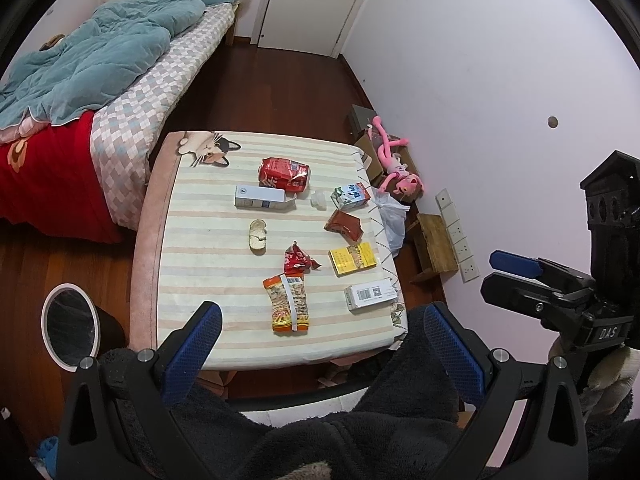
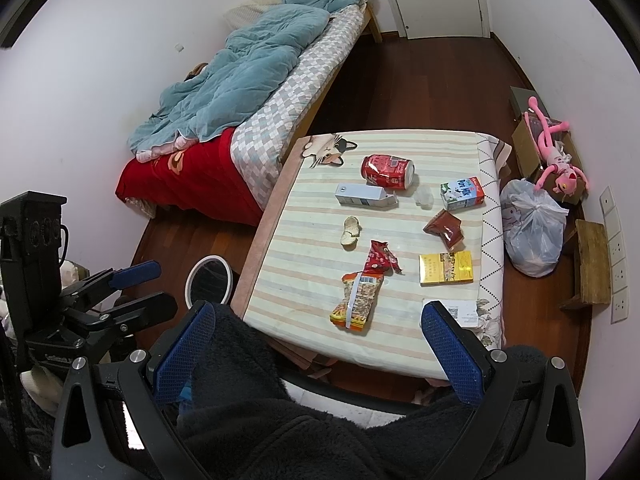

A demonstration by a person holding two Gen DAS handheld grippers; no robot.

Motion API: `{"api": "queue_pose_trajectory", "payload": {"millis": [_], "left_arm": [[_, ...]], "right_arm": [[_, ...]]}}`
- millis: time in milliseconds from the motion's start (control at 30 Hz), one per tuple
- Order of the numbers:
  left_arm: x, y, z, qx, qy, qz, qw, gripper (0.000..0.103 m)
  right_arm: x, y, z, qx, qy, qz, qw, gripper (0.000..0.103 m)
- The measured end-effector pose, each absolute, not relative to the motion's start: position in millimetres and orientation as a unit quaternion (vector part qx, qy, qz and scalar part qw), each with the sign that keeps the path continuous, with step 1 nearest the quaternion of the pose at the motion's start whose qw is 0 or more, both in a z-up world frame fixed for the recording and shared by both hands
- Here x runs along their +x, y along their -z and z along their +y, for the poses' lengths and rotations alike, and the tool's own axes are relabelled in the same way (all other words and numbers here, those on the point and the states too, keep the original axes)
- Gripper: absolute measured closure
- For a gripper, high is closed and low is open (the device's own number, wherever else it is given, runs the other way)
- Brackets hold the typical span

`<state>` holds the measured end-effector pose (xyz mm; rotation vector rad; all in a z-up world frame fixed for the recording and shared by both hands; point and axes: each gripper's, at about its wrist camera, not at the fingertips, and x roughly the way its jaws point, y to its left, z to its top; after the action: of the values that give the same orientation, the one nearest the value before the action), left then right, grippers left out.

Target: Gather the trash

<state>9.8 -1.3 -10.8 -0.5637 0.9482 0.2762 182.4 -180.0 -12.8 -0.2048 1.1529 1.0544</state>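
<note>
Left wrist view: the left gripper (image 1: 322, 354) is wide open and holds nothing, up above the bench (image 1: 200, 280). Trash lies on the bench: a red can (image 1: 285, 174), a snack bag (image 1: 289, 303), a yellow box (image 1: 352, 259). A bin (image 1: 71, 327) stands beside the bench.

Right wrist view: the right gripper (image 2: 318, 354) is wide open too, with nothing in it.

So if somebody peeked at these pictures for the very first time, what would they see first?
Probably the striped table in the middle, scattered with trash: a crushed red can at the far end, a yellow box on the right side, and an orange snack bag nearest the open left gripper. Next, the bed with its rumpled blue quilt on the left, and the pink plush toy on the floor by the right wall.
</note>
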Motion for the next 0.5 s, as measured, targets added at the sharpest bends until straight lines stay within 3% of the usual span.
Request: {"api": "queue_pose_trajectory", "payload": {"millis": [300, 500], "left_arm": [[30.0, 60.6, 20.8, -0.202, -0.245, 0.461, 0.829, 0.0], [54.1, 160.0, 45.0, -0.207, -0.298, 0.517, 0.775, 0.0]], "right_arm": [[200.3, 37.7, -181.2, -0.068, -0.444, 0.533, 0.717, 0.0], [242.5, 145.3, -189.0, 0.024, -0.335, 0.606, 0.72, 0.0]]}}
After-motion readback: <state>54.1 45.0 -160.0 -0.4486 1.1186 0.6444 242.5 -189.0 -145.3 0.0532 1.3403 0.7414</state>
